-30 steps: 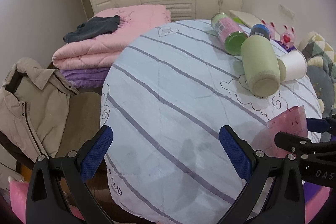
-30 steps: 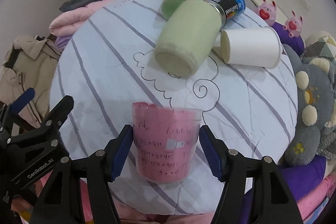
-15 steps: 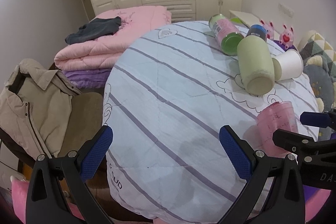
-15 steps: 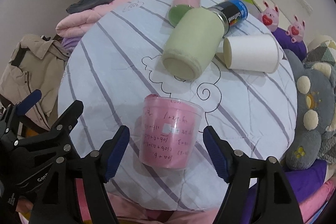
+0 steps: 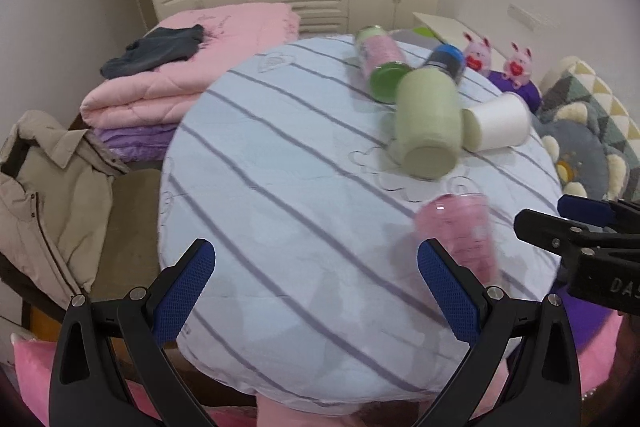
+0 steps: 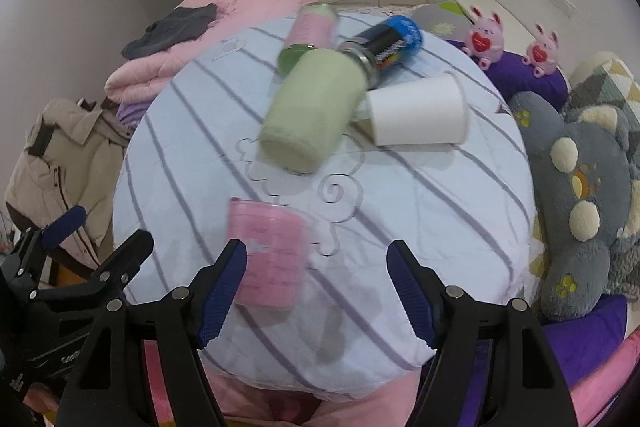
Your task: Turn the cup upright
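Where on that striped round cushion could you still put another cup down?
The left half of the striped cushion is bare, from the pink cup across to the edge by the folded pink quilt. The far right is crowded: green cup, white paper cup and two cans lie touching.

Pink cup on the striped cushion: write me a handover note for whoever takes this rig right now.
Left gripper: open, empty, over the striped cushion.
Right gripper: open, empty; the pink cup sits just ahead, by its left finger, not gripped.
Pink cup stands upright, rim up, near the front edge.
Still lying on their sides farther back: green cup, white paper cup, pink-and-green can, blue-capped bottle.
Done: pink cup appears flipped.
Left: probably the other cups, if wanted.
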The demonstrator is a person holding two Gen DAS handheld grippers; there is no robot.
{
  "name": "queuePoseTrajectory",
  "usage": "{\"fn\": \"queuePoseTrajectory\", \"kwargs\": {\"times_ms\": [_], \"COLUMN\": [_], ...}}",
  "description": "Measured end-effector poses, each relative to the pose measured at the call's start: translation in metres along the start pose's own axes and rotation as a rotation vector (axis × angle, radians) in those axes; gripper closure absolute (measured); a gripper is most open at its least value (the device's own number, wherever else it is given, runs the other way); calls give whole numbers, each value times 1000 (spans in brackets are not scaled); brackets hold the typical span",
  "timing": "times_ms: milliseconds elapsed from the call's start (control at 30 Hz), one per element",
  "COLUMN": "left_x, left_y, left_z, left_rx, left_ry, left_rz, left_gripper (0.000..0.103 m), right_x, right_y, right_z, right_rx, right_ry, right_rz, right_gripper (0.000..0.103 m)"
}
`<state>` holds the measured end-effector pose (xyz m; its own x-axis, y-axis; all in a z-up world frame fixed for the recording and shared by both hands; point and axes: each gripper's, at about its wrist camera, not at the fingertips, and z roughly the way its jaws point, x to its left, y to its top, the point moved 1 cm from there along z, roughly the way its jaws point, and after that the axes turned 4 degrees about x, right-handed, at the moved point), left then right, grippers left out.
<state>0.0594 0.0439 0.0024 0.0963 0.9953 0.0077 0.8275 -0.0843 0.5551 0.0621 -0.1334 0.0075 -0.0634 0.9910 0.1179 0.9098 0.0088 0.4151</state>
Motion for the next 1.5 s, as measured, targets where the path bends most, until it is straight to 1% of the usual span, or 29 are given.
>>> {"fn": "queuePoseTrajectory", "kwargs": {"times_ms": [167,333,667,733,867,1067,1200,1400,1500], "left_x": [-27,-54,-89,-93,-92,-84,-82,-85,-87], "left_y": [4,9,20,21,22,22,22,25,27], "left_z": [-5,-3,17,24,39,59,67,70,74], "left_rx": [9,25,101,127,187,278,327,351,363], "left_ry": [-19,-21,2,18,20,31,0,-2,-22], "left_rz": [36,64,73,71,37,-53,-100,-128,-147], "left_gripper": [1,1,1,1,1,1,1,1,1], "right_x": [-25,-50,-93,-99,-106,-114,-115,-116,-119], "right_y": [-1,-1,-5,-6,-8,-9,-8,-5,-5], "right_z": [-4,-1,7,9,19,36,40,46,49], "right_rx": [-7,-8,8,12,36,80,93,106,115], "right_ry": [20,37,70,81,93,111,116,123,125], "right_rz": [40,76,140,153,157,161,158,154,155], "right_gripper": [29,29,29,29,29,29,29,29,29]}}
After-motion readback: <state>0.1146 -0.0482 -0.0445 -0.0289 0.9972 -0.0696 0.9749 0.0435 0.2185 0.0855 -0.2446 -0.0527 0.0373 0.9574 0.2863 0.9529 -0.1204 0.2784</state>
